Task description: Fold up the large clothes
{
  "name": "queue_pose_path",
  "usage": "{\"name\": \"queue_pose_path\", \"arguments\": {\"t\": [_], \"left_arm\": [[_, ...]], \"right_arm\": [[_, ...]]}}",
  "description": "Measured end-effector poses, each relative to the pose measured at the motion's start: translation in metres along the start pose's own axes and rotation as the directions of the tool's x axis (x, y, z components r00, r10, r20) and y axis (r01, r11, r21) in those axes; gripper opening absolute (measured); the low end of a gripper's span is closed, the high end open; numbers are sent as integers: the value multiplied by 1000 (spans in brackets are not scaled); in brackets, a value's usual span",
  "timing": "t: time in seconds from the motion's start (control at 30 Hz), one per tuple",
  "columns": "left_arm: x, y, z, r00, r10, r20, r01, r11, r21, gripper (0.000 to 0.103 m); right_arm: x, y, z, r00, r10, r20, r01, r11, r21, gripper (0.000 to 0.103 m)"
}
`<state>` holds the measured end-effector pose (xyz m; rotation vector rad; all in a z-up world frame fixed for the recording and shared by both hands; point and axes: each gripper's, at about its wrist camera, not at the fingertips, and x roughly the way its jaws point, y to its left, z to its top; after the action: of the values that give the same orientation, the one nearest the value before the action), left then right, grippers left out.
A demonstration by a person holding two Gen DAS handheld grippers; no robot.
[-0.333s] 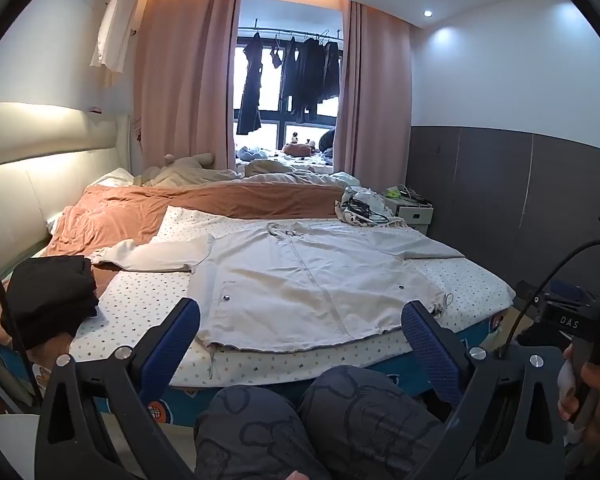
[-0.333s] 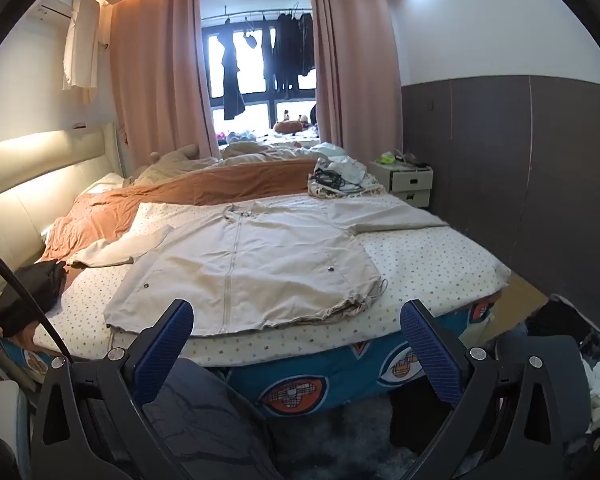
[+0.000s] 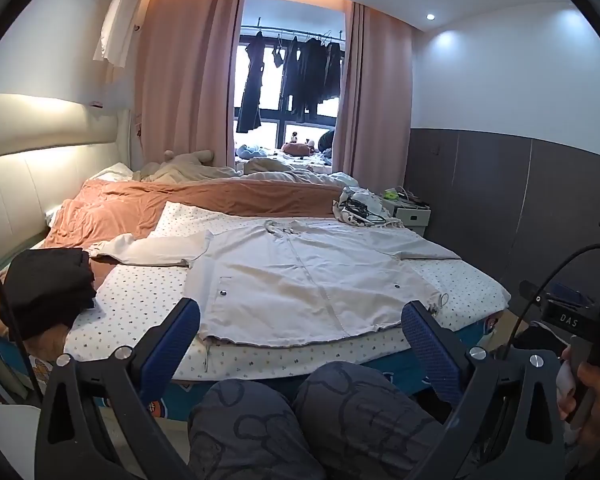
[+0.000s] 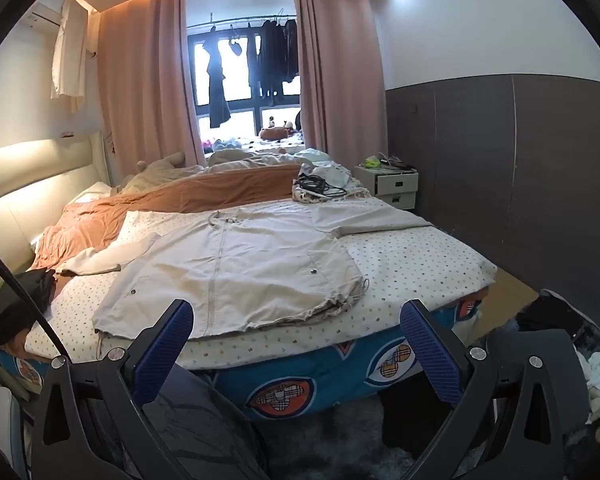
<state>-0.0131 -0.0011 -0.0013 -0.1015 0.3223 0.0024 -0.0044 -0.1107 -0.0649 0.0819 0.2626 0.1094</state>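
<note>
Beige jacket (image 3: 308,276) lies spread flat, front up, zipper closed, mid-frame on the bed (image 3: 140,300), both sleeves out to the sides, hem at the near mattress edge. My left gripper (image 3: 300,340) is spread wide, nothing between its blue pads, low in frame just short of the hem. My right gripper (image 4: 296,336) is also wide apart and empty, bottom centre, over the bed's near edge. Folded black clothes (image 3: 46,284) sit mid-left on the bed. Orange blanket (image 3: 204,204) bunched behind the jacket.
</note>
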Motion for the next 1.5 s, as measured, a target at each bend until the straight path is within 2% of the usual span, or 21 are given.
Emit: {"name": "queue_pose_path", "arguments": {"t": [0.3, 0.63, 1.5], "left_arm": [[-1, -3, 0, 1000, 9, -16, -9, 1000, 3, 103], [-1, -1, -1, 999, -33, -22, 33, 999, -9, 103], [-10, -2, -2, 998, -56, 1, 56, 998, 6, 103]], "right_arm": [[7, -6, 2, 1000, 0, -7, 0, 1000, -20, 103], [6, -5, 0, 1000, 3, 1, -3, 1000, -22, 103], [2, 1, -8, 1000, 20, 18, -19, 999, -34, 103]]}}
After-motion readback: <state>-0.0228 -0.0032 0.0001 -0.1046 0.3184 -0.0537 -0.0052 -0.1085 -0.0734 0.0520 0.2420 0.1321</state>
